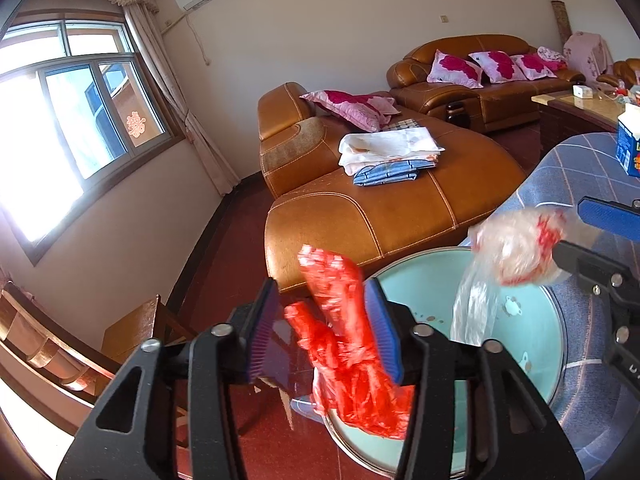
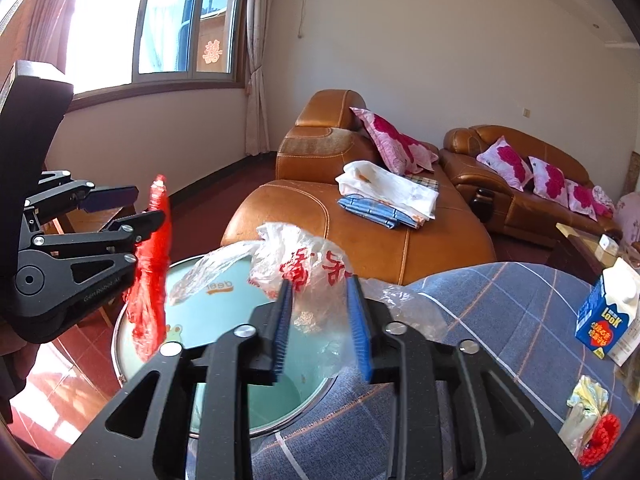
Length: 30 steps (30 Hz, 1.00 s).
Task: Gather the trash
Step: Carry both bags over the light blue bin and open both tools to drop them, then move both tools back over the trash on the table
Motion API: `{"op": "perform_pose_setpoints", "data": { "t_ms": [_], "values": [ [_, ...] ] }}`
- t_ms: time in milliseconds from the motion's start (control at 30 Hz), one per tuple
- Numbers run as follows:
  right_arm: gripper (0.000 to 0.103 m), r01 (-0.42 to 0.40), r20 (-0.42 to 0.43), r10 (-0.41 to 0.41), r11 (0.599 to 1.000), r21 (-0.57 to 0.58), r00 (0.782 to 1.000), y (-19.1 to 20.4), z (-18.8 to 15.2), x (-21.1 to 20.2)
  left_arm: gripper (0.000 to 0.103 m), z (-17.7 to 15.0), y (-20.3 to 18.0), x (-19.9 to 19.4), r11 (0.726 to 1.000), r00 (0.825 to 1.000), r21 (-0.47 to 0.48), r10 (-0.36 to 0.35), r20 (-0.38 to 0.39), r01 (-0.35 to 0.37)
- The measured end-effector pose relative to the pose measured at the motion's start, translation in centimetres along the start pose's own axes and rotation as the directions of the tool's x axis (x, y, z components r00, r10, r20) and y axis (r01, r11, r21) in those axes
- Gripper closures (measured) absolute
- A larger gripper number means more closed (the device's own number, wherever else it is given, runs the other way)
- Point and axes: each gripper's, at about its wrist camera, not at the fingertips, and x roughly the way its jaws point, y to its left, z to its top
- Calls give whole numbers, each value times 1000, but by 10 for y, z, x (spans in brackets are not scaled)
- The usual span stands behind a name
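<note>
A round mint-green trash bin (image 1: 424, 280) (image 2: 224, 316) with a metal rim stands on the red floor against the blue checked table. My left gripper (image 1: 324, 320) (image 2: 147, 206) hangs over the bin's near rim with its jaws open. A blurred red plastic bag (image 1: 344, 340) (image 2: 150, 280) hangs loose between the pads, brushing the right one. My right gripper (image 2: 320, 320) (image 1: 580, 234) is open over the bin's table side. A crumpled clear bag with red print (image 2: 304, 268) (image 1: 516, 248) sits between its fingertips, with no pad pressing it.
On the blue checked tablecloth (image 2: 500, 320) stand a blue milk carton (image 2: 608, 320) (image 1: 630, 144), a crumpled yellowish wrapper (image 2: 588, 404) and a red piece (image 2: 600, 440). A brown leather sofa (image 2: 360, 232) with folded cloths lies behind the bin. Wooden furniture (image 1: 132, 328) stands left.
</note>
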Motion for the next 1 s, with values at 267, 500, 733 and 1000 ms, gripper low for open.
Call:
{"op": "perform_pose_setpoints", "data": {
  "t_ms": [267, 500, 733, 1000],
  "values": [
    [63, 10, -4, -9, 999, 30, 1000, -6, -1, 1, 46, 1, 0, 1, 1000, 1000, -1, 5, -3, -5],
    [63, 13, -2, -13, 999, 35, 1000, -6, -1, 2, 46, 2, -3, 1, 1000, 1000, 4, 6, -1, -6],
    [62, 15, 0, -15, 999, 36, 1000, -7, -1, 2, 46, 2, -1, 0, 1000, 1000, 9, 11, -1, -11],
    [51, 112, 10, -113, 992, 56, 994, -12, 1, -16, 32, 1, -3, -15, 1000, 1000, 3, -12, 25, 12]
  ]
}}
